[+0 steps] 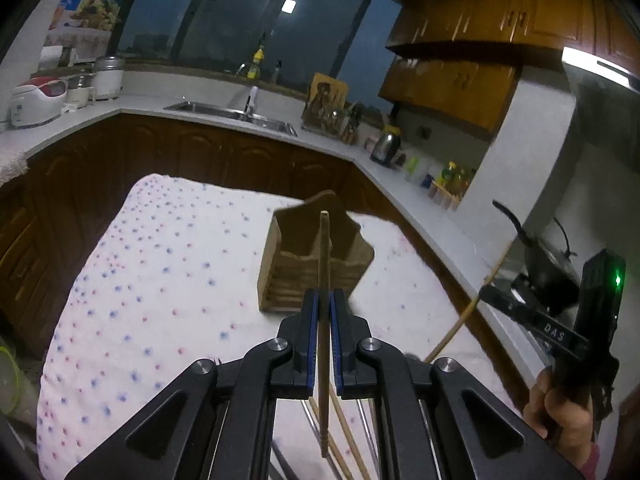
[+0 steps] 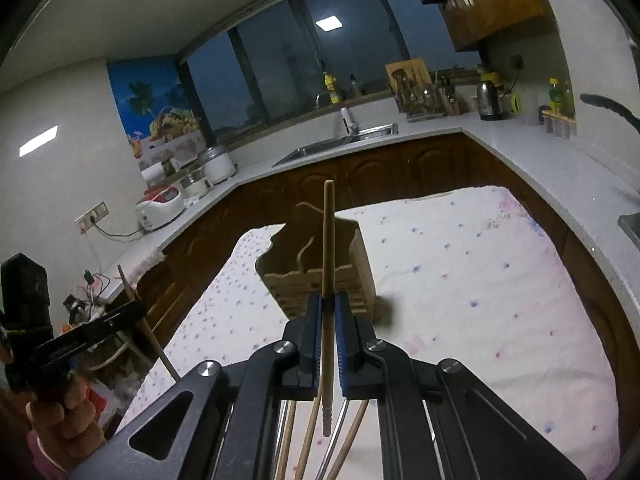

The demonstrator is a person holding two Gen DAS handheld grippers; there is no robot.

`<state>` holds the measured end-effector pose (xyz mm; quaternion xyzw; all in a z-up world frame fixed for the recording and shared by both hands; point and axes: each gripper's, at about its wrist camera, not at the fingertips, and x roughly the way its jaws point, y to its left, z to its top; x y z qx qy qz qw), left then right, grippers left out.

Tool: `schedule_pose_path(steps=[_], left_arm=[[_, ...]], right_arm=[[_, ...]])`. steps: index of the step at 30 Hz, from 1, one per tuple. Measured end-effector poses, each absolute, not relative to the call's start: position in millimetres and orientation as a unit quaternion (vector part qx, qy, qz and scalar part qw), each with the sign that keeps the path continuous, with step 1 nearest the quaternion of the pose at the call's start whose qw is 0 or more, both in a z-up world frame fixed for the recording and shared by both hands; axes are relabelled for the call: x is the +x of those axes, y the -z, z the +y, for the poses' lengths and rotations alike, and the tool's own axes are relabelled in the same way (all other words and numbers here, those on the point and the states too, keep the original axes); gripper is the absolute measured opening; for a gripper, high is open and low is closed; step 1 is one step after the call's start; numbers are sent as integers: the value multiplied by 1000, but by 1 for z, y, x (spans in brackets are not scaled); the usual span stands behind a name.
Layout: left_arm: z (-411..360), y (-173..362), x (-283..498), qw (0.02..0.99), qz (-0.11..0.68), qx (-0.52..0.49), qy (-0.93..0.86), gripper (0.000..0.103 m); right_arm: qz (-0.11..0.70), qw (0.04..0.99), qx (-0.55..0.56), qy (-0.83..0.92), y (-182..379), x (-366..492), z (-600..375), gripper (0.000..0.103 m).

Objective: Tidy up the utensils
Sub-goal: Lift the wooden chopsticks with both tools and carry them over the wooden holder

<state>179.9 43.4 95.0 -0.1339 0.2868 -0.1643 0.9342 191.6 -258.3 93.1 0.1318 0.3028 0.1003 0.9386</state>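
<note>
I am holding my left gripper (image 1: 324, 300) clamped tight on a dark wooden chopstick (image 1: 323, 280), its tip standing up ahead of the pads, while my right gripper (image 2: 329, 304) is pinching a paler chopstick (image 2: 328, 248) the same way. Both are hanging above a table draped in a white cloth (image 1: 160, 272) sprinkled with small blue and pink dots. The wooden utensil holder (image 1: 316, 268) is sitting on that cloth just beyond my fingertips, its divided compartments looking empty. More loose chopsticks (image 2: 308, 440) are lying on the cloth under my right gripper. Around the table a pale countertop (image 1: 224, 120) is running in a U over dark brown cabinets, carrying a steel sink (image 1: 236, 114), rice cookers (image 1: 38, 100), a kettle (image 1: 386, 146) and bottles. Dark windows (image 1: 224, 20) are reflecting a ceiling light, and a fruit poster (image 2: 160, 116) is hanging on the wall.
</note>
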Motion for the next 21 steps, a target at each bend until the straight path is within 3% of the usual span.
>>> schedule_pose_path(steps=[21], left_arm=[[46,-116,286,968,150,-157,125,4]], right_arm=[[195,963,160,-90,-137,306,-271,6]])
